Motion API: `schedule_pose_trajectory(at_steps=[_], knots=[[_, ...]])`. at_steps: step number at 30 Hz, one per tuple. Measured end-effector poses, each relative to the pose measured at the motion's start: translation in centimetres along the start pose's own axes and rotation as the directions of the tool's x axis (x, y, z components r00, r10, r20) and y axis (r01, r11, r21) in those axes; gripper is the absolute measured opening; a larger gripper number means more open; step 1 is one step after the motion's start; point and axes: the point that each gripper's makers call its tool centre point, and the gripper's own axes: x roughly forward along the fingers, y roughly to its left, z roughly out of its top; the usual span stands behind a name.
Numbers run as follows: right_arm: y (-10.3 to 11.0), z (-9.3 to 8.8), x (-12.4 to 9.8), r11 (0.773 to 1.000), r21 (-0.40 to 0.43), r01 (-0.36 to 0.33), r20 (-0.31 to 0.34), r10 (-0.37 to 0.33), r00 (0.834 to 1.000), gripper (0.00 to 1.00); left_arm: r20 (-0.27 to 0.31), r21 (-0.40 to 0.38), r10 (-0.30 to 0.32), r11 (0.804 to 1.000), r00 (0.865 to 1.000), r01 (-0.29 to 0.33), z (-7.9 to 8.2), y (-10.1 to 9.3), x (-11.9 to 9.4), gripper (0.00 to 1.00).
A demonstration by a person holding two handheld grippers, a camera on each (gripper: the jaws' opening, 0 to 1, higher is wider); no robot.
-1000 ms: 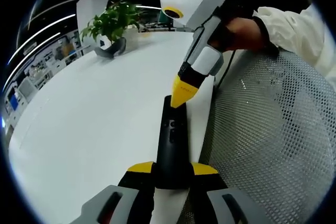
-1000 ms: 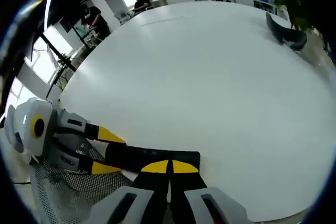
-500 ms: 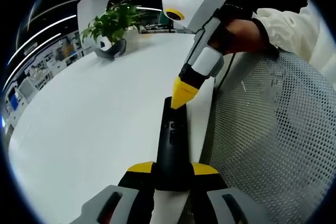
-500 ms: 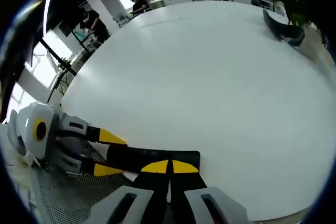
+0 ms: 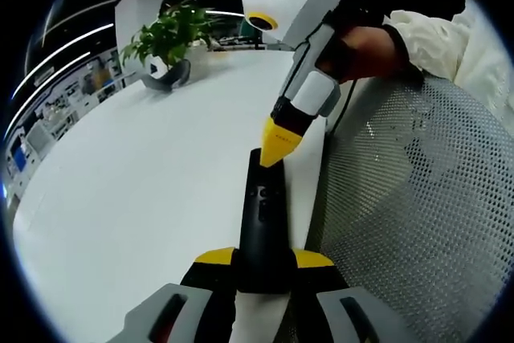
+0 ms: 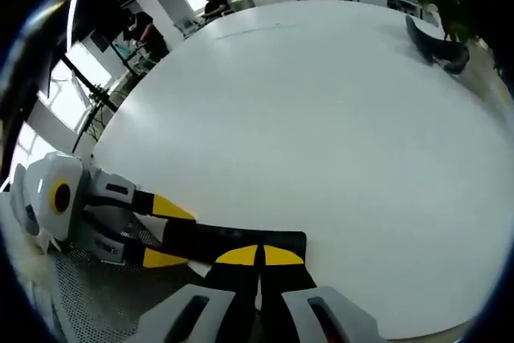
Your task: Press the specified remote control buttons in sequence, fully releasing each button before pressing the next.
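Where the white table (image 5: 144, 190) serves as the reference, its broad top runs from the near edge out to a potted plant (image 5: 171, 34) standing at the far side; the right gripper view shows the same top (image 6: 321, 118) with the plant's dark pot (image 6: 434, 44) near its far edge. Beside the table's near edge sits a perforated mesh chair (image 5: 418, 222), off the table top. Beyond the table's far side, the right gripper view shows a background office with a person (image 6: 215, 4) seated at a distance.

On the table, close to the edge nearest the chair, lies the black remote control (image 5: 263, 222), long and slim, with small buttons visible on its upper face. In the right gripper view the remote (image 6: 233, 242) lies across the table's near edge.

The left gripper (image 5: 263, 261) has its yellow-tipped jaws closed against both sides of the remote's near end, holding it. In the right gripper view it (image 6: 165, 234) enters from the left, one yellow tip on each side of the remote.

The right gripper (image 5: 277, 150), carried by a hand (image 5: 373, 46) in a white sleeve, has its jaws brought together into one yellow point, gripping nothing. That point rests at the remote's far end; actual contact cannot be confirmed. Its own view shows the paired tips (image 6: 259, 256) together over the remote.
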Motion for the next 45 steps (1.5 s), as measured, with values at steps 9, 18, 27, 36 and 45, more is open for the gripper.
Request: schedule_pose_trajectory(at_steps=[9,18,27,36,45], knots=[[0.1,0.2,0.0,1.000,-0.015,-0.002,-0.030,0.001,1.000,0.00,0.000,0.007,-0.005,1.000,1.000,0.005,0.0,0.0,0.0,0.24],[1.2,1.0,0.6,0.997,0.021,-0.072,-0.006,0.072,0.997,0.00,0.006,0.011,-0.010,1.000,1.000,0.010,0.2,0.0,0.1,0.24],[0.8,0.5,0.8,0.999,-0.028,-0.039,-0.015,0.038,0.999,0.00,0.007,0.006,-0.005,1.000,1.000,0.005,0.2,0.0,0.1,0.25],[0.8,0.5,0.7,0.998,-0.059,-0.029,-0.009,0.028,1.000,0.00,0.002,-0.009,0.004,1.000,1.000,-0.004,0.1,0.0,0.0,0.24],[0.8,0.5,0.8,0.998,-0.048,-0.043,-0.003,0.043,0.999,0.00,-0.004,-0.011,0.008,1.000,1.000,-0.008,-0.1,0.0,-0.2,0.24]])
